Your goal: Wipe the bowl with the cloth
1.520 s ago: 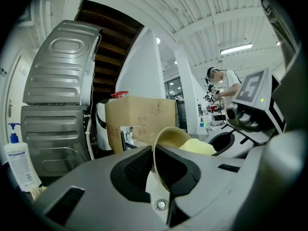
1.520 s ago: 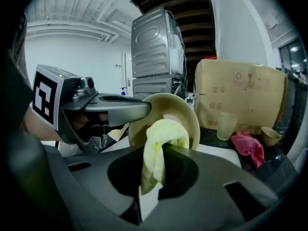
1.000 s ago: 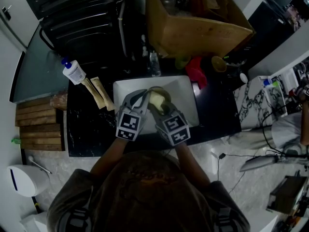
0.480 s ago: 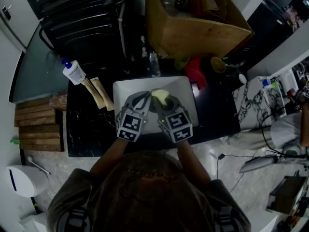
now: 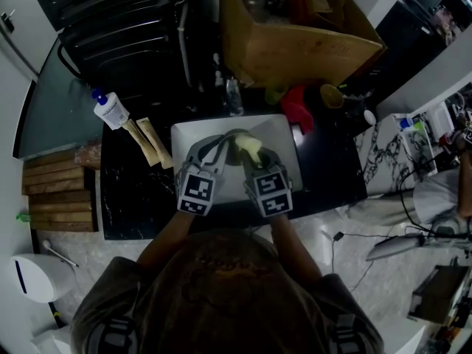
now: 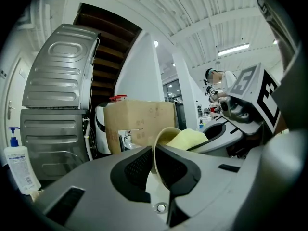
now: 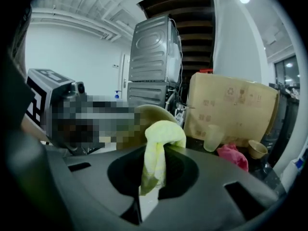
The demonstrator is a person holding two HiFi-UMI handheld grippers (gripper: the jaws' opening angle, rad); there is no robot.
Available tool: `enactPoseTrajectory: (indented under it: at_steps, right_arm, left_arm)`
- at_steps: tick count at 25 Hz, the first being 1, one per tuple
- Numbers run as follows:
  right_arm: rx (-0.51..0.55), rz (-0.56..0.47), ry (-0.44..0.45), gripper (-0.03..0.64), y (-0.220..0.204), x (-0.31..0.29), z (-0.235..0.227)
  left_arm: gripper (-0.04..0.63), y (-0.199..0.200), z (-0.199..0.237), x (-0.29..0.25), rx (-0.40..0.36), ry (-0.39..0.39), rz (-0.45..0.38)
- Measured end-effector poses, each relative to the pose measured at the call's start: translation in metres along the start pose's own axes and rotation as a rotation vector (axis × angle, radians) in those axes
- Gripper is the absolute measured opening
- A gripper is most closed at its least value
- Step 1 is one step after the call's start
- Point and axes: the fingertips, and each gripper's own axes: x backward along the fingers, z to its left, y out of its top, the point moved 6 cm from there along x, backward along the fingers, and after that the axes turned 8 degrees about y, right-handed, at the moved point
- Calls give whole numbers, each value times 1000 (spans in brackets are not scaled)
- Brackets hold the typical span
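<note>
**Q:** What did the two tools have hold of?

**A:** Seen from above, a person leaned over a white basin (image 5: 282, 134) set in a dark counter (image 5: 133, 198). The left gripper (image 6: 156, 166) had its jaws closed on the rim of a pale bowl (image 6: 165, 137). It held the bowl tipped on edge above the basin, with the opening turned toward the other tool. The right gripper (image 7: 151, 178) had its jaws pinched tight on a yellow cloth (image 7: 162, 137). The bunched end of the cloth stood out past the jaw tips and sat inside the bowl, touching its inner wall.

**Q:** How should the wiping have been done well from there?

**A:** In my judgement, the cloth needed to press lightly and sweep around the inner wall. Only the soft bunch should have met the bowl, not the hard jaw tips. The left gripper held the bowl by a thin edge only, so a hard push could have twisted it or made it slip out. Turning the bowl a little between sweeps would have reached the part of the wall hidden under the jaws. Working low over the basin would have meant a short fall if the grip failed.
</note>
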Motion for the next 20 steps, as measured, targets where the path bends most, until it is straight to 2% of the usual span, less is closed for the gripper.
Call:
enactPoseTrajectory:
  at_steps: [10, 20]
  right_arm:
    - [-26, 48, 86, 21, -18, -10, 15]
    - [-45, 27, 199, 20, -17, -22, 39]
  left_arm:
    - [34, -3, 6, 0, 13, 16, 9]
    - [31, -4, 1, -1, 27, -3, 8]
